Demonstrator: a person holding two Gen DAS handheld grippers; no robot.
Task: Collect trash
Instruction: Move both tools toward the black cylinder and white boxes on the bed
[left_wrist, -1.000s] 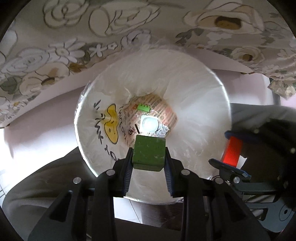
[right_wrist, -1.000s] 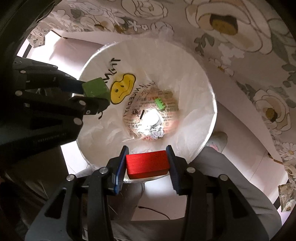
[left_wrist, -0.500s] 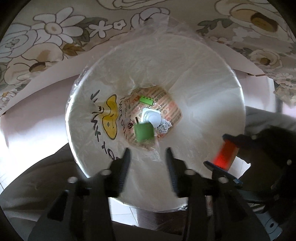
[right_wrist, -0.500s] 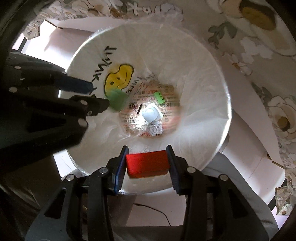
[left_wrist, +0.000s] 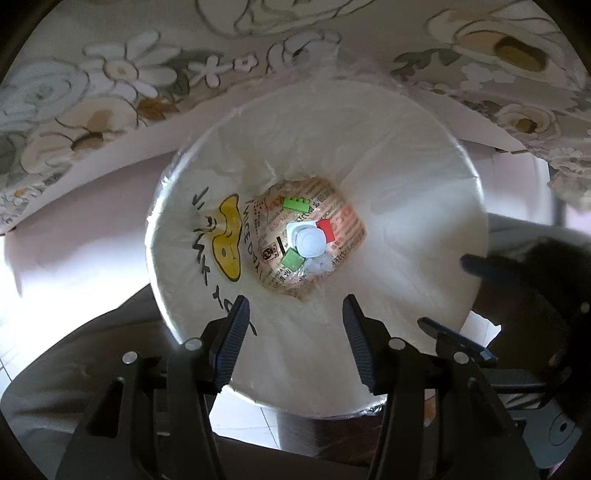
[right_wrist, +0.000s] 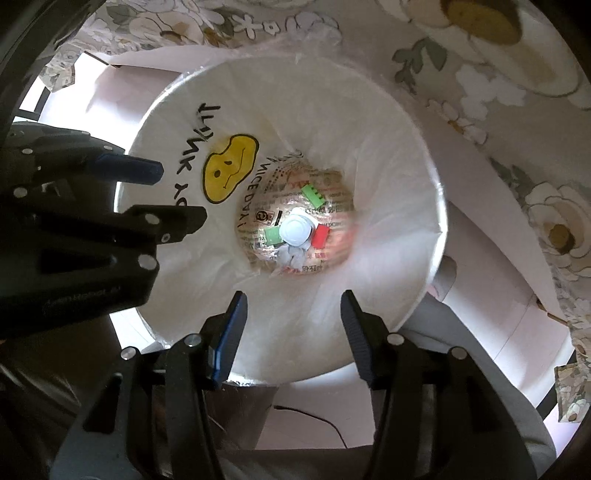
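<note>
Below both grippers: a white bin (left_wrist: 406, 206) lined with a thin plastic bag, its mouth wide open, a yellow smiley face (left_wrist: 229, 240) and black lettering on the inner wall. Floral cloth (left_wrist: 110, 74) hangs over the desk edge just behind the bin.

Left gripper (left_wrist: 293, 325) points down into the bin mouth; jaws apart and opening, nothing between them. Right gripper (right_wrist: 291, 321) likewise over the opposite side of the rim; jaws apart and opening, empty. Each shows at the edge of the other's view, close together over the rim.

Bin floor, on printed paper (left_wrist: 343, 221): white round lid (left_wrist: 310, 242) in the middle, red block (left_wrist: 325, 229) touching one side of it, green block (left_wrist: 292, 259) at the other side, crumpled foil (left_wrist: 319, 264) just beside, a green studded brick (left_wrist: 295, 204) a little apart. Both blocks read as delivered.

Risks, judged from here:
- The grippers sit near each other; lifting out on crossing paths could knock them together.
- The bag liner is loose at the rim; a jaw tip snagging it on withdrawal could drag the bag up and spill the contents.
- The desk itself is out of view, so whether trash remains cannot be told.
</note>
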